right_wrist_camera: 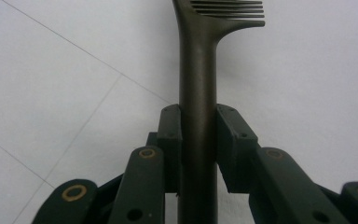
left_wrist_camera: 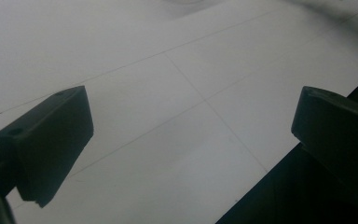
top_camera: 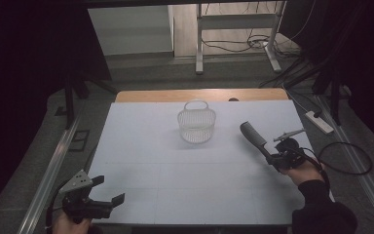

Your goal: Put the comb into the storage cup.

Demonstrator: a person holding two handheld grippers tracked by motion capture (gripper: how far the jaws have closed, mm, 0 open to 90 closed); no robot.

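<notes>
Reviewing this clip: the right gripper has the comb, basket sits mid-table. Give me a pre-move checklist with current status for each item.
1. Right gripper shut on the comb handle: ok.
2. Comb centred between the jaws: ok.
3. Basket upright, opening up: ok.
4. Bare table between comb and basket: ok.
5. Left gripper open, near the table's front left corner, far from the basket: ok.
6. Basket empty: cannot tell.

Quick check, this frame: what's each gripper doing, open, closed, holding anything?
Left gripper: open, nothing between the jaws.
Right gripper: closed on the comb handle.
</notes>
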